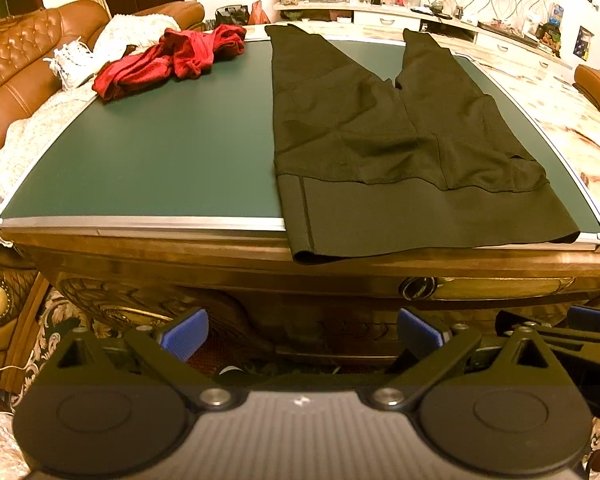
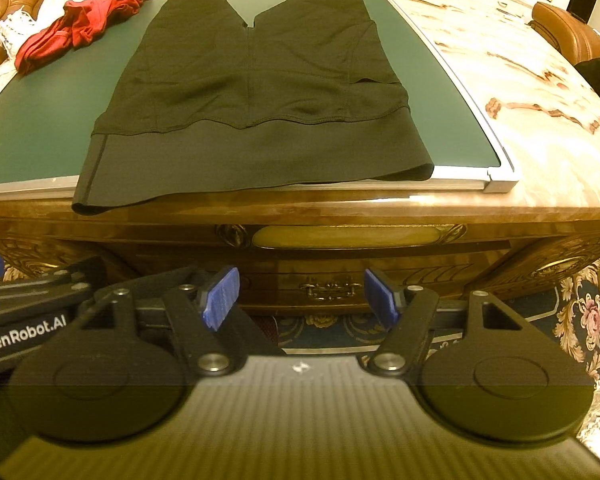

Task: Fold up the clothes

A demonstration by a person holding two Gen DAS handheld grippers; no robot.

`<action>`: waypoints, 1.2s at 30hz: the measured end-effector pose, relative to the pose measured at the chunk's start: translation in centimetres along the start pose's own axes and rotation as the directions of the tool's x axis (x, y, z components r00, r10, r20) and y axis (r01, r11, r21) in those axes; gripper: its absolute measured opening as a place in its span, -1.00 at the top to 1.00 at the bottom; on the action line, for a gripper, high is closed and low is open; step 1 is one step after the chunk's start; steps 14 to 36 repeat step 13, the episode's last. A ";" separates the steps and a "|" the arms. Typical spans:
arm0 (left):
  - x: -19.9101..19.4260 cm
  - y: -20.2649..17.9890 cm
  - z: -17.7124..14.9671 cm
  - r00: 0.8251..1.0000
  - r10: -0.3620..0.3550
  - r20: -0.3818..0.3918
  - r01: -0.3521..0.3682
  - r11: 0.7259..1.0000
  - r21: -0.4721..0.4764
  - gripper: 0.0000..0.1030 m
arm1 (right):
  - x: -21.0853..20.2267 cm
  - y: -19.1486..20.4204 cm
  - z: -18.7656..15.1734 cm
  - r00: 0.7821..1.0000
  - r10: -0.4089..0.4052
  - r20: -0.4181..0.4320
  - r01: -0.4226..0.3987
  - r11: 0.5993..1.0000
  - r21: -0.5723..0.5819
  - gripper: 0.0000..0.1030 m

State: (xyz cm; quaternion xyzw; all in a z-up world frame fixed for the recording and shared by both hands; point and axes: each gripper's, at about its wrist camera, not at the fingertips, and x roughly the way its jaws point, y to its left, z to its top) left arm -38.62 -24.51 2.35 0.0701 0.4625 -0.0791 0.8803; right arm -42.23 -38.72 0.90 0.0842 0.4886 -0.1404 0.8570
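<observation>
Black pants (image 2: 256,92) lie flat mid-frame, unfolded; red garment (image 1: 172,60) waits crumpled upper left. My left gripper (image 1: 302,334) and right gripper (image 2: 300,298) both gape apart, empty.

Ornate living room around a green-topped work surface.

Green mat (image 1: 148,152) with a silver rim, laid on a marble-topped table (image 2: 520,92) with a carved wooden front and a brass drawer handle (image 2: 329,290). Tufted brown leather sofa (image 1: 16,64) at left, draped with a white knitted throw (image 1: 136,32). Cluttered white sideboard (image 1: 420,16) along the far wall, below wavy-patterned wallpaper. Floral carpet (image 2: 580,316) underfoot.
</observation>
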 end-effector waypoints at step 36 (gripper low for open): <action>-0.1 0.0 0.1 1.000 0.005 0.007 -0.005 1.000 -0.004 -0.99 | 0.0 0.1 -0.1 1.000 -0.001 0.002 0.001 1.000 -0.003 -0.50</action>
